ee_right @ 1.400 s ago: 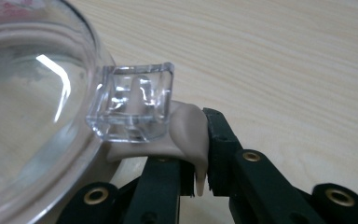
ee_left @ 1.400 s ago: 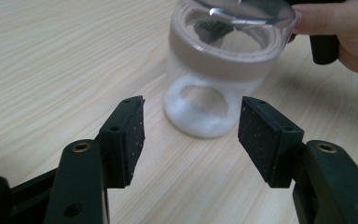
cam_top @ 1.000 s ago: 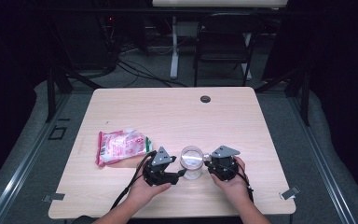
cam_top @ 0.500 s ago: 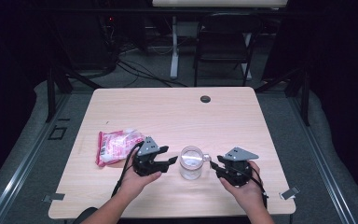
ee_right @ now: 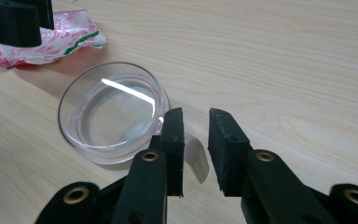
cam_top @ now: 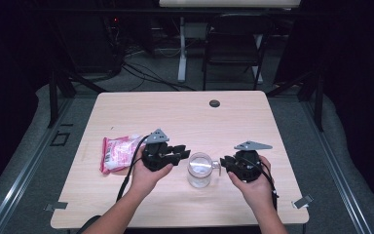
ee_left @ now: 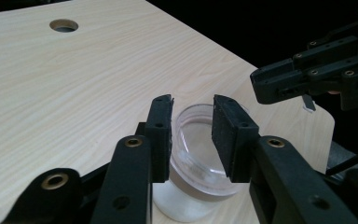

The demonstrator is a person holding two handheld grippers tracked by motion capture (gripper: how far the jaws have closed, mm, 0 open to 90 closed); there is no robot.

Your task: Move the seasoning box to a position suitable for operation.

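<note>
A clear glass mug with a small side handle (cam_top: 200, 169) stands upright on the pale wooden table (cam_top: 185, 117), and everything else is best placed from it. The left tongs (cam_top: 182, 152) hover just beside the mug on the side of the pink-and-white printed plastic snack packet (cam_top: 118, 152), their jaws having just been closing; in the left gripper view those tongs (ee_left: 193, 122) stand part-way apart above the mug's rim (ee_left: 200, 154), with nothing pressed between the pads, so they grip nothing. The right tongs (cam_top: 225, 164) sit on the opposite side of the mug, next to its handle, and their jaws too have just been closing; the right gripper view shows these tongs (ee_right: 196, 128) narrowed over the glass handle (ee_right: 196, 161), which appears to lie below and behind the pads, not clamped by them, so they also hold nothing. The mug (ee_right: 114, 112) looks empty, with only a light reflection across its bottom. The packet (ee_right: 51, 37) lies flat and unopened on the far side of the mug from the right tongs, well clear of both pairs of tongs. Judged from this, the work is at an early stage: the mug is set in place between the hands, while picking up the packet, opening it and emptying it into the mug all seem left to do.
</note>
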